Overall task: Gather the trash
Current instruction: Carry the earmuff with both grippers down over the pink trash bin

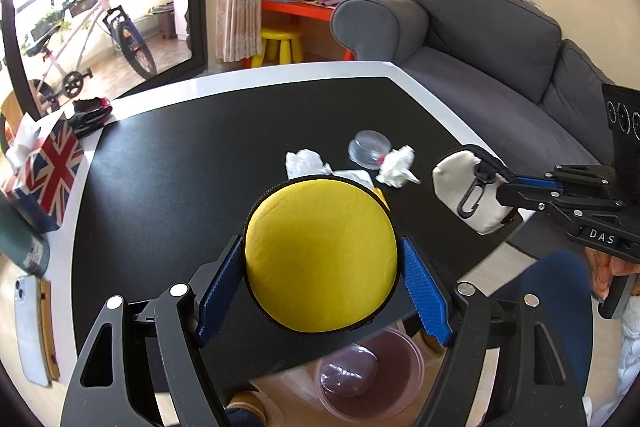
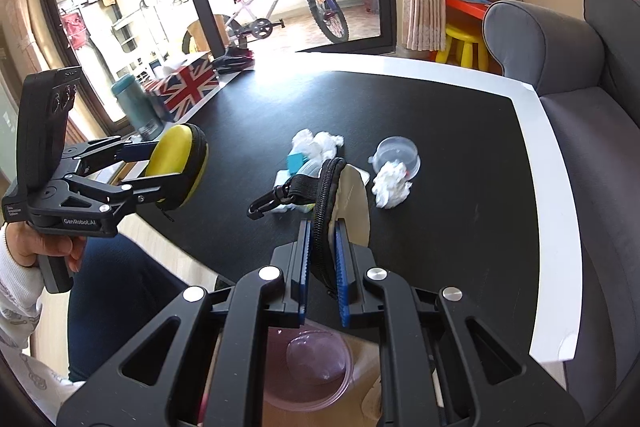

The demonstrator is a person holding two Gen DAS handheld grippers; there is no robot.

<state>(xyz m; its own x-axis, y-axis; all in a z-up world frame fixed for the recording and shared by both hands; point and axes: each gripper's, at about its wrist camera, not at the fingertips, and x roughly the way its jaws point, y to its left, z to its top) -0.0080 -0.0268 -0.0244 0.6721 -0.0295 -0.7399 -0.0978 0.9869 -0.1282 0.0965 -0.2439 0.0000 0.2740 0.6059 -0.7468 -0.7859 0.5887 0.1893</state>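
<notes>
We see one pink bin (image 1: 370,375) on the floor below the near edge, holding a clear lid-like piece, probably plastic. One clear cup (image 2: 398,153) lies on the black surface (image 1: 180,167) beside two tissue wads (image 2: 390,183). Left tongs (image 1: 322,291) clamped on yellow case (image 1: 320,255); right tongs (image 2: 322,267) pinched together on white pouch (image 2: 352,203). Only the right view shows a teal packet (image 2: 297,162) among the papers.

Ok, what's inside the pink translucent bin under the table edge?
In the pink translucent bin one clear plastic cup or lid shows. The right gripper's fingers cover the bin's sides.
</notes>
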